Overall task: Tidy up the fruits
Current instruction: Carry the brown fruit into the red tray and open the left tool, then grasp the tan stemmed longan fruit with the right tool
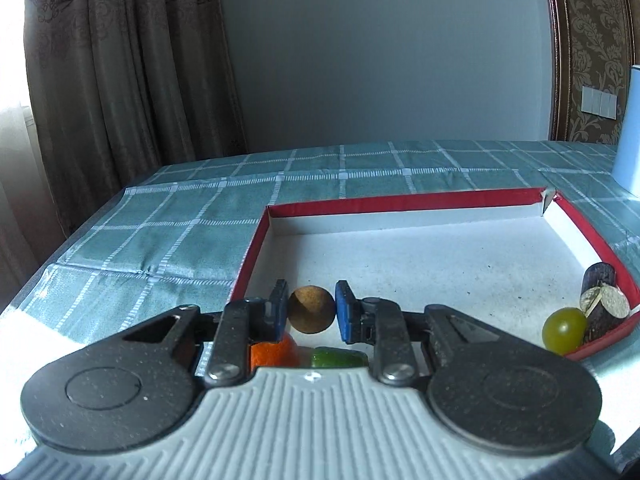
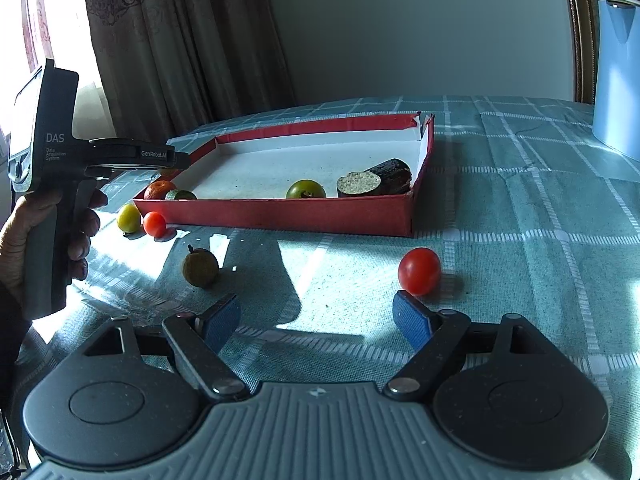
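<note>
Left wrist only: brown ball (image 1: 311, 309) between clamped jaws.

Right gripper (image 2: 316, 318) low over checked cloth (image 2: 520, 216), jaws wide, nothing between. Red tomato (image 2: 419, 271) just beyond right pad (image 2: 412, 322). Brown fruit (image 2: 201, 268) ahead left. Red tray (image 2: 280, 214) beyond holds green tomato (image 2: 306, 189), dark log (image 2: 376, 182), orange (image 2: 159, 190). Yellow fruit (image 2: 129, 218) and small tomato (image 2: 154, 224) before tray. Hand (image 2: 48, 240) holds left gripper handle (image 2: 44, 184) at left. Blue jug (image 2: 618, 76) far right.
</note>
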`<action>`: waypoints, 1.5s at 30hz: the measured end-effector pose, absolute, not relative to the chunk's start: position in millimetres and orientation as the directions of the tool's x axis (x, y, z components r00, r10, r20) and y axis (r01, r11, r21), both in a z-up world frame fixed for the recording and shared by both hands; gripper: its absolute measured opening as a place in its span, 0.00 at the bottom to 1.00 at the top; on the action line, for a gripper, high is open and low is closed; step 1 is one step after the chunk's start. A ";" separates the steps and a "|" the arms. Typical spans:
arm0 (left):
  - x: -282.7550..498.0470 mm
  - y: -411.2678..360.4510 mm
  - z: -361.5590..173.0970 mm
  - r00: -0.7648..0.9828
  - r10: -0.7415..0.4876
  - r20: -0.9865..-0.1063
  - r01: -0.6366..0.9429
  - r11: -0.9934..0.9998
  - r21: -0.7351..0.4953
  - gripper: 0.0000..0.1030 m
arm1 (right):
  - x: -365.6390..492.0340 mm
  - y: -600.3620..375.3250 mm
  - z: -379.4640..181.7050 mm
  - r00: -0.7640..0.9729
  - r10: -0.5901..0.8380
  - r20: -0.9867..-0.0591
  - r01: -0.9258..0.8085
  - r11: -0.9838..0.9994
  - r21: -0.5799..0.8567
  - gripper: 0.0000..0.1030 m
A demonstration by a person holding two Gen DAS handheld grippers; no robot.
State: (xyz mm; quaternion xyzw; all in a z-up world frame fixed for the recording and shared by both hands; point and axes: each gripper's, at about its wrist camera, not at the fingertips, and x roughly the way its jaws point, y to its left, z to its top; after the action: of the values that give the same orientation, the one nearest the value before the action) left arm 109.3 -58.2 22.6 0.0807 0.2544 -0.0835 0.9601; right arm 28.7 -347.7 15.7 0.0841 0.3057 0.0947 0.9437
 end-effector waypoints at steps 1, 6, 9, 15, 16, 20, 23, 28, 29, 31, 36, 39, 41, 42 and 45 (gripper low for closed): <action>111.9 -58.4 19.1 0.852 -0.109 -0.512 0.195 0.974 0.116 0.23 | 28.9 -348.0 15.8 0.795 0.232 -0.560 -0.127 0.967 0.221 0.81; 108.9 -57.4 11.4 0.853 -0.103 -0.512 0.199 0.970 0.137 0.27 | 28.4 -348.0 15.8 0.795 0.235 -0.559 -0.129 0.966 0.222 0.81; 93.7 -57.5 15.4 0.868 -0.118 -0.483 0.206 0.969 0.135 0.56 | 28.4 -348.3 16.0 0.795 0.237 -0.559 -0.130 0.966 0.225 0.81; 44.0 -42.6 27.3 0.910 -0.133 -0.393 0.202 0.969 0.139 0.77 | 28.4 -350.5 15.9 0.796 0.244 -0.554 -0.131 0.963 0.237 0.81; 35.4 -36.9 28.2 0.909 -0.140 -0.391 0.205 0.970 0.128 0.77 | 28.4 -350.9 15.9 0.796 0.246 -0.554 -0.131 0.962 0.240 0.81; 8.3 -13.5 23.5 0.912 -0.123 -0.393 0.177 0.979 0.104 0.78 | 28.0 -352.3 16.8 0.798 0.263 -0.542 -0.145 0.957 0.250 0.81; -3.2 6.7 15.4 0.912 -0.098 -0.398 0.141 0.987 0.079 0.81 | 26.8 -343.3 19.6 0.799 0.262 -0.541 -0.177 0.963 0.205 0.82; -7.4 34.3 12.6 0.913 -0.077 -0.400 0.073 0.997 -0.026 0.90 | 28.2 -310.2 30.1 0.821 0.297 -0.488 -0.289 0.953 0.094 0.81; -7.3 35.6 11.8 0.913 -0.069 -0.402 0.062 0.998 -0.029 0.92 | 32.0 -302.8 30.8 0.822 0.293 -0.488 -0.298 0.952 0.070 0.81; -7.0 38.2 11.2 0.911 -0.058 -0.408 0.047 0.998 -0.036 0.92 | 42.1 -287.8 30.1 0.814 0.292 -0.503 -0.322 0.946 0.028 0.81; -1.9 36.9 8.8 0.895 -0.053 -0.443 0.045 0.999 -0.028 0.92 | 60.9 -264.4 24.9 0.790 0.289 -0.542 -0.354 0.935 -0.018 0.71; 0.4 37.0 7.3 0.885 -0.048 -0.462 0.039 0.999 -0.031 0.92 | 71.2 -258.4 20.3 0.766 0.291 -0.573 -0.367 0.930 -0.018 0.61; 1.0 37.9 7.0 0.883 -0.047 -0.466 0.036 0.999 -0.034 0.92 | 75.0 -258.8 17.8 0.759 0.283 -0.587 -0.359 0.933 -0.015 0.59; 0.9 38.2 6.9 0.884 -0.047 -0.466 0.036 0.999 -0.034 0.92 | 76.3 -258.9 17.5 0.753 0.285 -0.593 -0.361 0.933 -0.009 0.56; 1.2 37.0 6.4 0.883 -0.042 -0.467 0.034 0.999 -0.025 0.92 | 77.9 -259.6 16.6 0.745 0.291 -0.601 -0.364 0.931 -0.001 0.51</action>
State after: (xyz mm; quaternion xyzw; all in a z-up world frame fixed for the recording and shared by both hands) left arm 1.2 37.0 6.4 -0.0081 0.2407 -0.0195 0.9704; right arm 77.9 -259.6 16.6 -0.0589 0.3111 0.1755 0.9322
